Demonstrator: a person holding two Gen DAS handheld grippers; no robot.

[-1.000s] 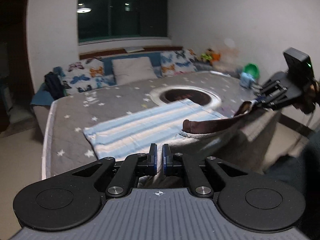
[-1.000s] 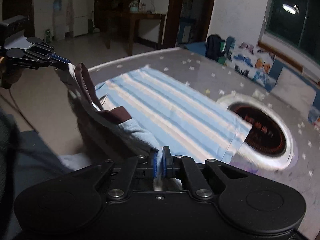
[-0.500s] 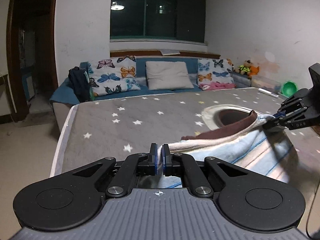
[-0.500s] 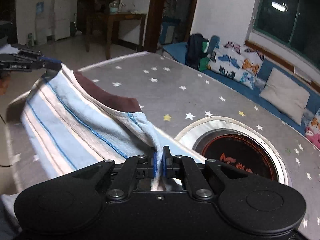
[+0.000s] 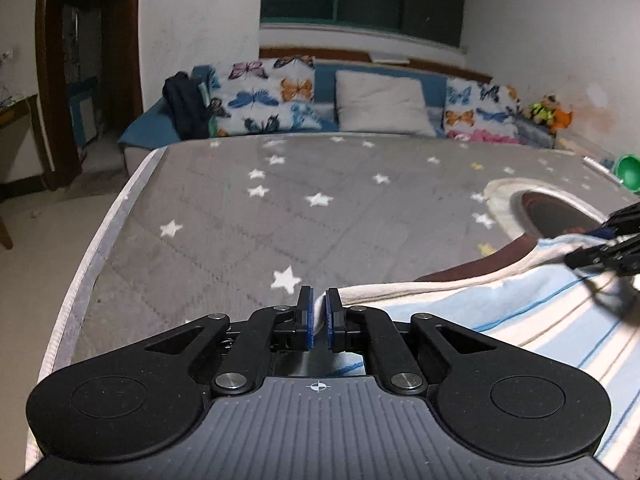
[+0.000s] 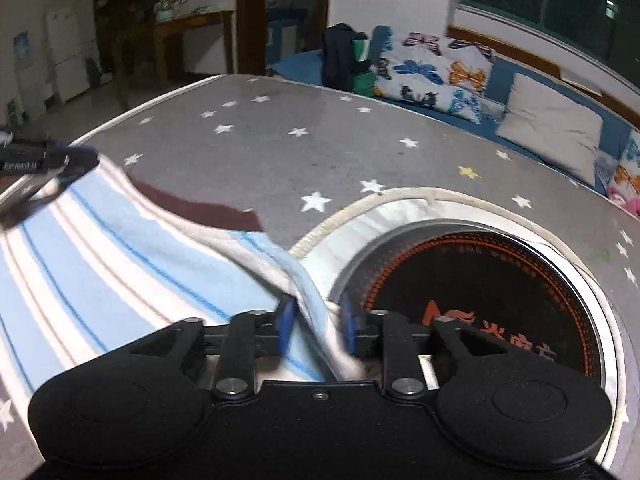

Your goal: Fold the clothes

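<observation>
Over grey starred bedding (image 5: 248, 216), both angled-down tools, left (image 5: 318, 312) and right (image 6: 316, 322), are opening around striped cloth (image 6: 120, 264).

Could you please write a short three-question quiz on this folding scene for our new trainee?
1. True or false: the striped garment lies on a star-patterned grey cover.
2. What sits between the pads of the right claw? A) cloth B) a pillow C) nothing
3. What colour is the garment's edge band?

Key: 1 true. 2 A; its jaws are opening, as are those of the left claw. 3 dark brown.
</observation>
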